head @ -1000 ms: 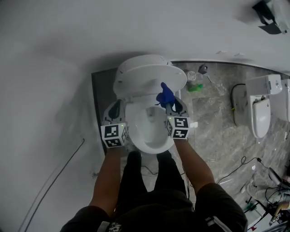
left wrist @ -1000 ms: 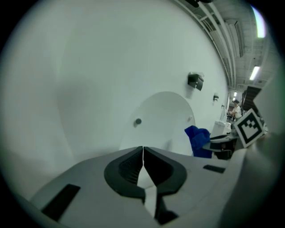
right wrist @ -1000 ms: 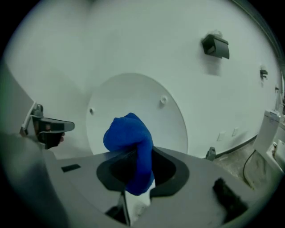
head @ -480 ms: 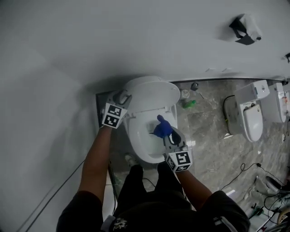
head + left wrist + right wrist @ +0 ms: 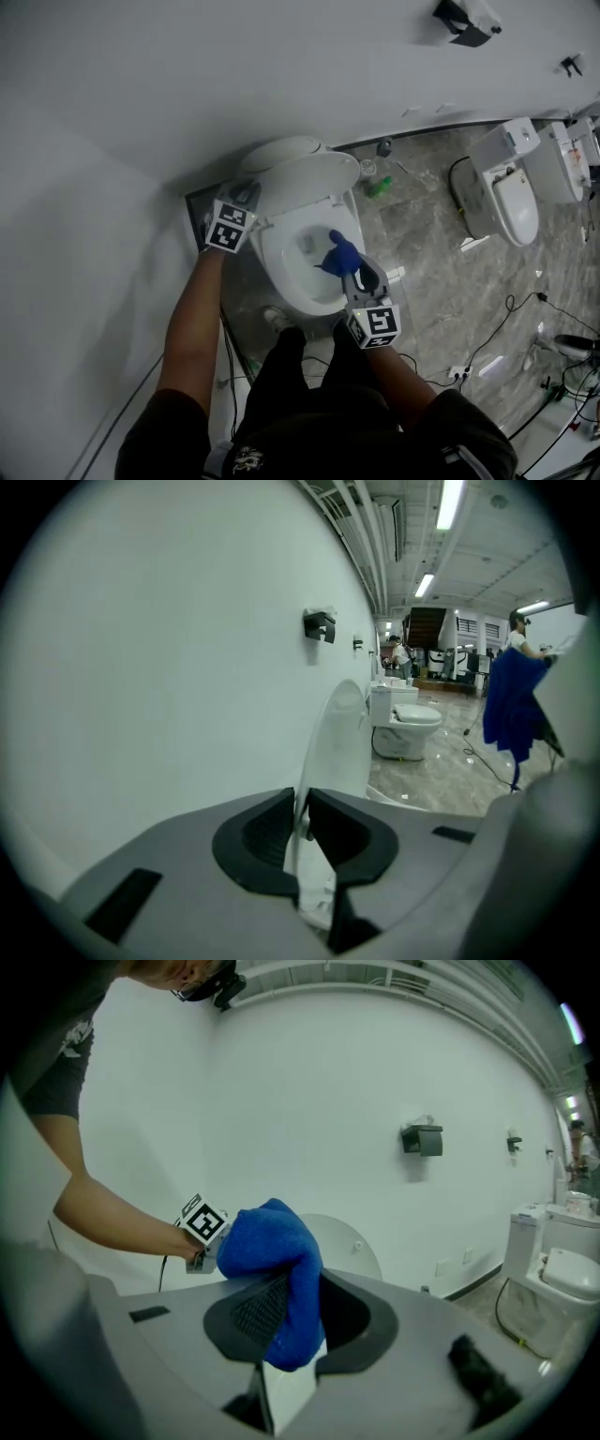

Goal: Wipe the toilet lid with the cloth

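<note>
The white toilet lid (image 5: 300, 173) stands raised over the open bowl (image 5: 281, 272). My left gripper (image 5: 246, 195) is at the lid's left edge. In the left gripper view the thin lid edge (image 5: 337, 733) runs between the jaws of the left gripper (image 5: 302, 803), which are closing, and the pads press on it. My right gripper (image 5: 352, 267) hovers over the bowl, shut on a bunched blue cloth (image 5: 342, 253). The right gripper view shows the cloth (image 5: 272, 1251) bulging from the right gripper (image 5: 300, 1288), with the lid (image 5: 352, 1241) and the left gripper (image 5: 202, 1232) beyond it.
The white wall is just behind the toilet, with a black holder (image 5: 464, 19) mounted on it. A green bottle (image 5: 379, 187) lies on the marble floor to the right. Two more toilets (image 5: 502, 192) stand at far right. Cables (image 5: 487, 347) trail across the floor.
The left gripper went from beside the seat up to the lid's left edge. The right gripper drew back from the lid with the cloth and now hangs over the bowl.
</note>
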Tool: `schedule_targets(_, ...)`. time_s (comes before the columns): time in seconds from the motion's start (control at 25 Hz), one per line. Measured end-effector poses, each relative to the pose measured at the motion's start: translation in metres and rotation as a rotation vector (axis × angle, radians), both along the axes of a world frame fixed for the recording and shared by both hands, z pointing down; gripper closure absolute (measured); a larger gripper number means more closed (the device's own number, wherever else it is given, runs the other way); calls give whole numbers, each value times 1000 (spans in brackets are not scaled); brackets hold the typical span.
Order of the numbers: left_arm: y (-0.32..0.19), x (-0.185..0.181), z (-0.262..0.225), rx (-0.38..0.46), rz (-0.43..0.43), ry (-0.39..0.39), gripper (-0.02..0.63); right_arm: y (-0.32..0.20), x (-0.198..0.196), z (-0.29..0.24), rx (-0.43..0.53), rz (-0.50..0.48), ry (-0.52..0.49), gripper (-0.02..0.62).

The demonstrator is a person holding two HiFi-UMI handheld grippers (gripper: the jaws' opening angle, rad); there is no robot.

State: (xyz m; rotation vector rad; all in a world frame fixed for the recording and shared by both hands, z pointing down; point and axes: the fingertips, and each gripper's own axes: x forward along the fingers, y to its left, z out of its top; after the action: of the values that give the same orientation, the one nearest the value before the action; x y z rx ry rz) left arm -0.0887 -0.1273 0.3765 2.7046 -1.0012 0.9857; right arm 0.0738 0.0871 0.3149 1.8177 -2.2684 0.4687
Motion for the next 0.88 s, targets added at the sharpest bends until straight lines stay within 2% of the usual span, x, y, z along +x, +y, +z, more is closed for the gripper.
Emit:
schedule_targets(0.2, 72, 10, -7, -79, 38, 68, 548, 17, 31, -18, 40, 36, 4, 511)
schedule_targets(0.28, 107, 13, -4, -98, 91, 46, 546, 25, 44, -18, 45, 48, 2, 512)
schedule_targets(0.6, 225, 26, 38, -120, 228, -119, 515, 54, 85, 9, -10, 4, 1, 512)
schedule_targets(0.76, 289, 34, 81, -125, 323, -277, 482, 77, 101, 22, -28, -23, -7, 511)
schedule_targets(0.88, 319, 39, 117, -113, 353, -368, 462, 92, 110, 44, -46, -43, -5, 512)
